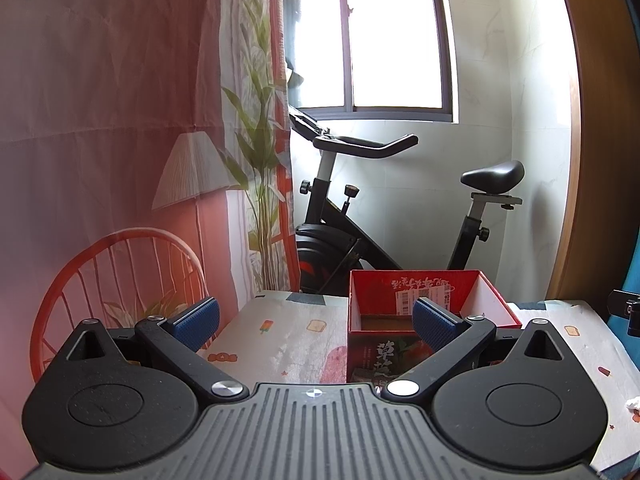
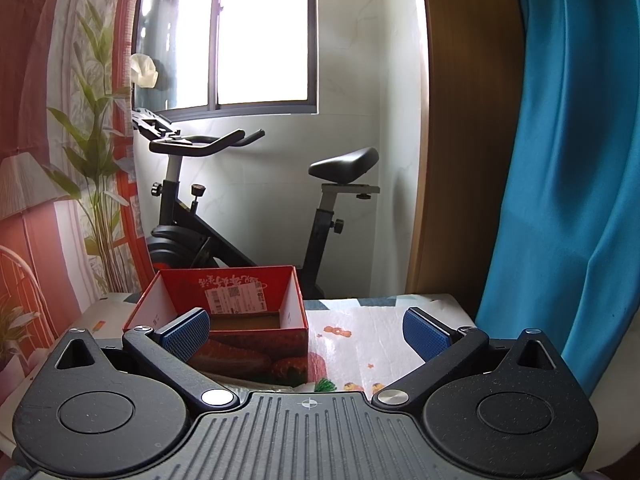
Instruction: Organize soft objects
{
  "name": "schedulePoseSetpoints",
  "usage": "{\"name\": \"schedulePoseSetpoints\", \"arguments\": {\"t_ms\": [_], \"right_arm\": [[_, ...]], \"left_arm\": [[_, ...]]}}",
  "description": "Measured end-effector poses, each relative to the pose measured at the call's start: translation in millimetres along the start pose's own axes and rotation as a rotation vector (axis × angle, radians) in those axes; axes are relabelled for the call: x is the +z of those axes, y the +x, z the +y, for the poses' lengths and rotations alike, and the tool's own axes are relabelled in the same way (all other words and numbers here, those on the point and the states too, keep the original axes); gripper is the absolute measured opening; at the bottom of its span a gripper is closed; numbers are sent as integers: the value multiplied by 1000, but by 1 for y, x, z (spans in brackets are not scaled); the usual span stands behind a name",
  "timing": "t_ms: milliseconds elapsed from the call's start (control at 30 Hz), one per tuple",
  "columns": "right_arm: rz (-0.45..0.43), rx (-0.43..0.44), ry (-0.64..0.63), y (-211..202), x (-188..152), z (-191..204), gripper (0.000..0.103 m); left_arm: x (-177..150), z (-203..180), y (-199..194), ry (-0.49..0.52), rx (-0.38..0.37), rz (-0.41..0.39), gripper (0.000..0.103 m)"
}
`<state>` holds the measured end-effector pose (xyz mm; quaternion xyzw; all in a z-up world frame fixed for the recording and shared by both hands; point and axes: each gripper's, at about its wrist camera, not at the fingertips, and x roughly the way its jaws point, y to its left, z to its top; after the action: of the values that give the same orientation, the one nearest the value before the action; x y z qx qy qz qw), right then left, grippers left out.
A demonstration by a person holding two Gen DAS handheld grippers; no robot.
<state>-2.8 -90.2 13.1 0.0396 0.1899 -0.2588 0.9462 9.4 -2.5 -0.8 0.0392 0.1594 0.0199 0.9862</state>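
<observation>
- Both grippers are empty: the left gripper [image 1: 316, 320] and right gripper [image 2: 306, 330] hover above the counter [image 1: 280, 344] with jaws spread wide.
- Nothing appears sorted yet; the red cardboard box [image 2: 224, 312] stands open, and the part of its brown floor that shows is bare.
- Soft objects are barely visible: a white crumpled scrap [image 1: 634, 403] lies at the counter's right edge, and something green and white [image 2: 326, 385] peeks out just beside the box.
- Open counter lies right of the box; the exercise bike [image 2: 256, 208] stands behind, the teal curtain [image 2: 572, 160] crowds the right.
</observation>
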Motion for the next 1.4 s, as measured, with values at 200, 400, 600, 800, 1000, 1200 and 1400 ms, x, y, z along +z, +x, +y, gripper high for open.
{"name": "schedulePoseSetpoints", "arguments": {"t_ms": [200,400,600,800,1000,1200,1400], "right_arm": [[2,0,0,0,0,0,103],[2,-1,1,0,1,1,103],[-3,16,7,3,-5,0,103],[-38,81,50,6,-12,-8,103],[-20,120,82,29,-20,-16,103],[-18,126,43,58,-41,-6,103],[96,150,3,91,-64,7,103]], "left_arm": [[0,0,0,0,0,0,103],[-2,0,1,-1,1,3,103],[-4,-1,4,0,3,8,103],[-6,7,15,-30,-26,30,103],[-17,6,43,-6,1,92,103],[-37,8,72,-26,-55,182,103],[-58,-7,95,48,-50,216,103]]}}
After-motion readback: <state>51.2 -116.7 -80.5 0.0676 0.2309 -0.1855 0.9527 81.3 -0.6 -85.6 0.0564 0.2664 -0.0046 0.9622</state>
